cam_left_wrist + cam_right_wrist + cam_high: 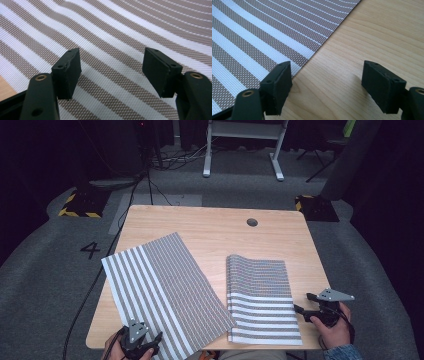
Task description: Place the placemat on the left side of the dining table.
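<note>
A: Status?
B: My left gripper (112, 75) jaws apart, empty, over flat striped mat (165, 292); right gripper (327, 87) apart beside folded mat (260, 300) on worktop (210, 227).
A: Risk?
B: Pads may skid; thin mat edge, no lift.

high view: fixed above the near edge of the table (215, 220), facing forward and down, far enough to take in both striped mats. left gripper view: very near, looking along its jaws onto the left mat (120, 32), shared with the high view (165, 290). right gripper view: equally close, low over the right mat's edge (262, 32) and bare wood.
</note>
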Tool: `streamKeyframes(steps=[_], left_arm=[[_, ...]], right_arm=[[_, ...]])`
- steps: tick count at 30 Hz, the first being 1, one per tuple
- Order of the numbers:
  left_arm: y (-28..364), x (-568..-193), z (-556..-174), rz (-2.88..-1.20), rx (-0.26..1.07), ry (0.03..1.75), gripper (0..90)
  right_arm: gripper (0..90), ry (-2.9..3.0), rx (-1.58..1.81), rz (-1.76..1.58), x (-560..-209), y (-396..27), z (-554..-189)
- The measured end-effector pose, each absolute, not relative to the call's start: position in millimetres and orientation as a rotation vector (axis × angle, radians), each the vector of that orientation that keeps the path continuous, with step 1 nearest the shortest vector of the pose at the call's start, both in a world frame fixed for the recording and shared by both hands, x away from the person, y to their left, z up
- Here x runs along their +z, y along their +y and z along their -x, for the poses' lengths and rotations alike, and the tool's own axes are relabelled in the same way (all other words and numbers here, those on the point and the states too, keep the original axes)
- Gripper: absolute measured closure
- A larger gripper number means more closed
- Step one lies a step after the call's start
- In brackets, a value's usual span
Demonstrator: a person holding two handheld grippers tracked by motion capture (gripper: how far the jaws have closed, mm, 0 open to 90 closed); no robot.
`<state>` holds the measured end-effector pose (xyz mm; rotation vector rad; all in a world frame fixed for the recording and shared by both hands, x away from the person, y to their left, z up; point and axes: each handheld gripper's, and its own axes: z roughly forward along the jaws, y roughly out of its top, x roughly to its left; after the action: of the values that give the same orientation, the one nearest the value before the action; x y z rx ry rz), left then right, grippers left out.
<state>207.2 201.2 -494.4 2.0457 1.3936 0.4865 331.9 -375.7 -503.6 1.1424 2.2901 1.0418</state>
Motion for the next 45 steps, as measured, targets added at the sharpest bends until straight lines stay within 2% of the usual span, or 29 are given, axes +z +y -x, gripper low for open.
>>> streamKeyframes(steps=[3,9,21,25,31,32,36,45], left_arm=[[202,-499,-208,-2.025,0.489,1.418,26.4],[203,-501,-207,-2.009,0.504,1.407,26.3],[201,-504,-212,-1.976,0.541,1.384,31.7],[202,-505,-212,-1.964,0.560,1.370,39.5],[205,-504,-214,-1.968,0.555,1.349,61.0],[205,-503,-214,-1.968,0.543,1.345,67.9],[207,-499,-218,-1.977,0.478,1.331,81.4],[210,-472,-227,-2.036,0.456,1.243,86.4]], right_arm=[[24.3,2.291,1.042,-1.142,-504,-376,-332],[24.3,2.290,1.043,-1.142,-504,-376,-332],[24.2,2.292,1.041,-1.140,-504,-376,-332],[24.2,2.291,1.037,-1.142,-503,-376,-332],[24.2,2.291,1.042,-1.141,-504,-376,-332],[24.2,2.291,1.043,-1.140,-504,-376,-332],[24.2,2.291,1.044,-1.141,-504,-376,-332],[24.2,2.292,1.042,-1.141,-504,-376,-332]])
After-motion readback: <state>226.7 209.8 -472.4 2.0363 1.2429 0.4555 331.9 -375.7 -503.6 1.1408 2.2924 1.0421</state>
